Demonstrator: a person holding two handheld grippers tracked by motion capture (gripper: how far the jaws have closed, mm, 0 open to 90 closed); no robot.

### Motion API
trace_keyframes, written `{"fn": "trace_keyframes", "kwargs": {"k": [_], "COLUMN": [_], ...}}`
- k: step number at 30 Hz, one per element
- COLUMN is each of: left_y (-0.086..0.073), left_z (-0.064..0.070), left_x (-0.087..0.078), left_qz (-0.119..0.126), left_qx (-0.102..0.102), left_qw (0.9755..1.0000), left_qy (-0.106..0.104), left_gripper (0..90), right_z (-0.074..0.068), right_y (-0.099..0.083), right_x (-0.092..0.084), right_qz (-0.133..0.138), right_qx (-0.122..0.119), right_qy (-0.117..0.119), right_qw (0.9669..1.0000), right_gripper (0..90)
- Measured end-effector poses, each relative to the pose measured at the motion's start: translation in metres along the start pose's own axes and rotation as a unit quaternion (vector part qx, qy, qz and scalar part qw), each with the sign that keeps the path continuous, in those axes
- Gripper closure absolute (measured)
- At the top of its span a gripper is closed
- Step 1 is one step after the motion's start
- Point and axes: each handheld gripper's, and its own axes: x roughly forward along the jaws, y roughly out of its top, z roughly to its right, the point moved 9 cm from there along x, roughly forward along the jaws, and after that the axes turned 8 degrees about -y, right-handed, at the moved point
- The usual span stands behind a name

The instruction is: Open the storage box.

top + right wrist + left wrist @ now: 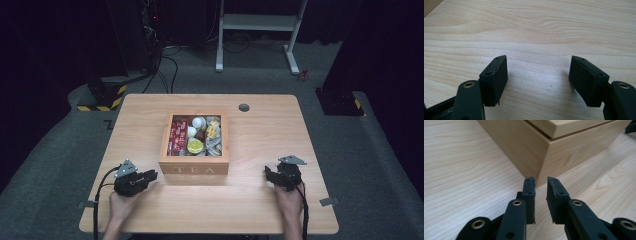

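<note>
So there's a wooden tea box (194, 169) sitting pretty much mid-bench, a bit toward the near edge, lid off, "TEA" on its front wall. Inside it's packed: red packets (178, 136) down the left compartment, a couple of white capsules (195, 126) and a yellow-lidded one (194, 146) in the middle, and yellowish sachets (213, 134) on the right. The left gripper (150, 175) lies low on the bench near the front-left corner of the box, pointing at it, with a hand (120, 201) behind it coming in from the near edge. In the left gripper view its fingers (529, 192) are nearly pressed together, just a narrow slot left between them and nothing in it, and they aim right at the box's corner, close but I can't tell if they touch it. The right gripper (270, 175) sits well apart from the box, out toward the right part of the bench near the near edge. In the right gripper view its fingers (496, 75) are spread wide with bare wood between them. There's a small dark round grommet (244, 107) near the far edge of the bench (260, 210).
</note>
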Motion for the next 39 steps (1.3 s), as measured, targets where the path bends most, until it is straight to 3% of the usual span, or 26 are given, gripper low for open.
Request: {"fn": "trace_keyframes", "kwargs": {"k": [7, 20, 34, 39], "left_y": [0.004, 0.006, 0.014, 0.017], "left_z": [0.014, 0.031, 0.032, 0.032], "left_x": [0.005, 0.028, 0.037, 0.038], "left_qz": [0.006, 0.001, 0.007, 0.0], "left_qx": [0.019, 0.018, 0.023, 0.032], "left_qw": [0.9995, 0.9986, 0.9987, 0.999], "left_qy": [-0.023, -0.049, -0.045, -0.03], "left_gripper": [86.6, 90.0, 90.0, 90.0], "right_z": [0.0, 0.0, 0.0, 0.0], "right_y": [0.0, 0.0, 0.0, 0.0], "right_x": [0.0, 0.0, 0.0, 0.0], "right_qz": [0.0, 0.0, 0.0, 0.0], "right_qx": [0.0, 0.0, 0.0, 0.0], "right_qy": [0.0, 0.0, 0.0, 0.0], "right_qw": [1.0, 1.0, 1.0, 1.0], "right_gripper": [31.3, 31.3, 31.3, 31.3]}}
